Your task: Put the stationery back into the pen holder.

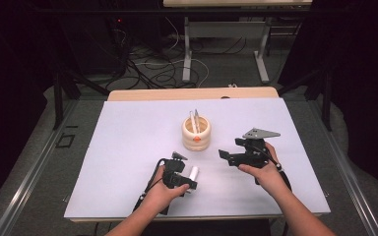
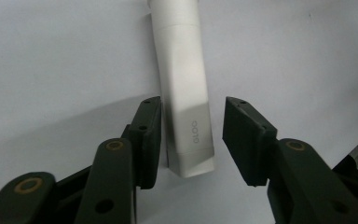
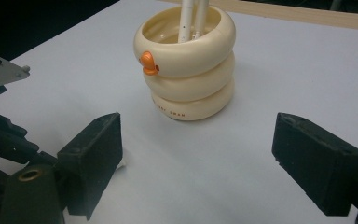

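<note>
White tube (image 2: 184,88) flat on the tabletop (image 1: 128,142), at about 6 o'clock from the cream ring-stacked holder (image 1: 196,133), lying between the jaws of the left hand-held gripper (image 2: 191,135); one pad touching or nearly touching its side, the other apart, so released, not yet clamped. Right hand-held gripper (image 3: 196,154) spread wide, holding nothing, at 4 o'clock from the holder with two white pens (image 3: 192,18) standing inside.

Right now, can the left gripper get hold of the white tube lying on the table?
Probably yes: the left gripper already straddles the white tube, one jaw on each side, a small gap remaining on one side, and nothing lies in between.
</note>
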